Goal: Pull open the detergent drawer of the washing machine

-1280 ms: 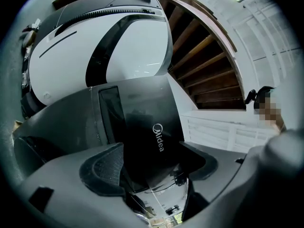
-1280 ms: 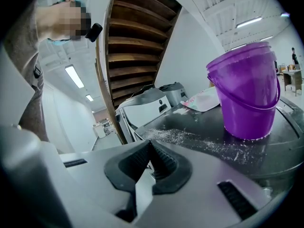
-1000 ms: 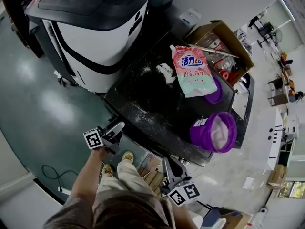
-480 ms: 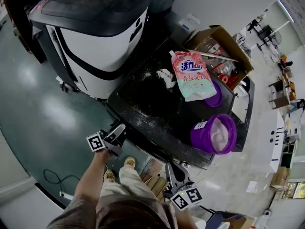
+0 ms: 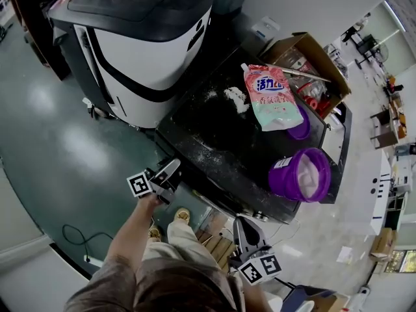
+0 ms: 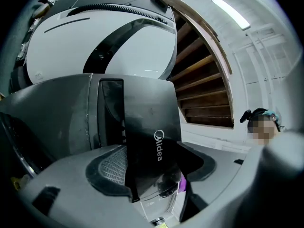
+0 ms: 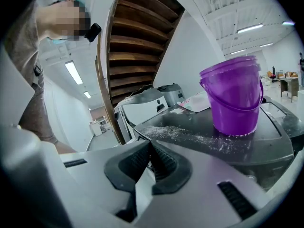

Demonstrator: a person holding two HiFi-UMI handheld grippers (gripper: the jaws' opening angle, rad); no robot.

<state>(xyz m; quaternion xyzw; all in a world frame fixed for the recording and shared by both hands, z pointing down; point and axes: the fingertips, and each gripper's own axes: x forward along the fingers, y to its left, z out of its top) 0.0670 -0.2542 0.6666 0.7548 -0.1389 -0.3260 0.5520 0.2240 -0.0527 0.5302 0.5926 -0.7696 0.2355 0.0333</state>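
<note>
The black washing machine (image 5: pixel 221 132) stands in front of me, its top dusted with white powder. My left gripper (image 5: pixel 170 174) is at the machine's front left corner. In the left gripper view a glossy black drawer front (image 6: pixel 147 127) printed "Midea" stands between the jaws of the left gripper (image 6: pixel 152 175). The jaws are closing around it, and I see no firm pinch. My right gripper (image 5: pixel 242 229) hangs low by the machine's front, below the top's edge. In its own view the right gripper (image 7: pixel 151 148) is shut with nothing between its pads.
A purple bucket (image 5: pixel 302 174) (image 7: pixel 232 99) stands on the top at the right, with a pink detergent pouch (image 5: pixel 273 96) behind it. An open cardboard box (image 5: pixel 312 64) sits beyond. A second white-and-black machine (image 5: pixel 149 51) stands to the left. A cable lies on the floor (image 5: pixel 71 239).
The head view has shifted a little. My left gripper has tilted slightly at the machine's corner. The right gripper stays where it was.
</note>
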